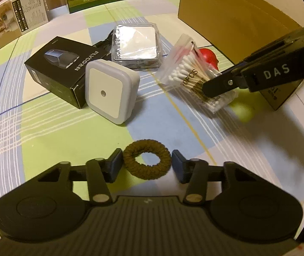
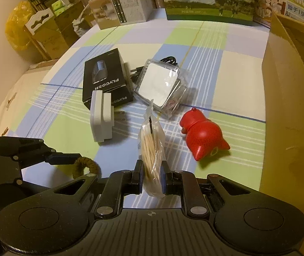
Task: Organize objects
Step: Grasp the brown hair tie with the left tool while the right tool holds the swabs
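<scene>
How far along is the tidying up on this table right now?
Nothing visibly sorted yet. In hand: the right tongs are shut on the cotton swab bag; the left tongs straddle the brown hair tie, not yet gripping. Left: black box, night light, clear case, red figurine.

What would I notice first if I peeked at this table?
Probably the bright red toy lying on its side on the checked cloth, next to the big cardboard box. Then the right gripper, pinching a bag of cotton swabs off the table. Near the front, a brown hair tie sits between the fingers of the left gripper.
</scene>
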Motion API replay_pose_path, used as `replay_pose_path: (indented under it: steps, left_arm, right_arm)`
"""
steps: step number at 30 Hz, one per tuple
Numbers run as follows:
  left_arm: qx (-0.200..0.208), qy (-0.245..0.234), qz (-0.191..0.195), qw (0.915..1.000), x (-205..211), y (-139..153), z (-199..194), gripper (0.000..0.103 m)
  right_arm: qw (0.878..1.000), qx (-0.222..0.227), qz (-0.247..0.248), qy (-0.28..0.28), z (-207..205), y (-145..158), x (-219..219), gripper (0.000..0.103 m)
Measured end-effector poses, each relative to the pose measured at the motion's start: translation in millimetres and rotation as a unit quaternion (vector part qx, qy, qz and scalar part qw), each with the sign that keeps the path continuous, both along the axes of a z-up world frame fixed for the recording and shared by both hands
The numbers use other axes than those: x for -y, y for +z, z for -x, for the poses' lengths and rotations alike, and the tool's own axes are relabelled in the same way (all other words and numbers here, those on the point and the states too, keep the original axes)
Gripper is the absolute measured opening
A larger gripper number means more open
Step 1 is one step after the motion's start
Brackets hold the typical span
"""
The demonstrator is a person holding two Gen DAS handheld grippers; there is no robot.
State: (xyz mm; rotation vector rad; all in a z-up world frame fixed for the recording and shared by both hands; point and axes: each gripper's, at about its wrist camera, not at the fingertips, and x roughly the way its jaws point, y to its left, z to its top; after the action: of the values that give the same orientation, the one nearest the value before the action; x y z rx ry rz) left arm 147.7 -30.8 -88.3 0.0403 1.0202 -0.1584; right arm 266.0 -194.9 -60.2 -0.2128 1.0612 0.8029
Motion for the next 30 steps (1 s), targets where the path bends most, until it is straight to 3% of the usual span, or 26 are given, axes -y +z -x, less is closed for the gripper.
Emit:
replay_pose_path:
  steps: [6, 19, 30]
  left_arm:
    - [-0.004, 0.014, -0.001, 0.9999, -4, 2, -1, 0.016]
    - [0.038, 0.046, 0.033, 0.9977, -7, 32, -2, 0.015]
    - [0.073, 0.047, 0.034, 0.9956, 17, 67, -11, 0.015]
  right_arm:
    - [1.000, 0.004, 0.001, 0.000, 1, 1, -1, 0.012]
    - [0.999, 0.033, -0.025, -0.004, 8, 21, 2, 0.012]
    - [0.997, 0.069, -0.044, -0.016, 13, 44, 15, 0.012]
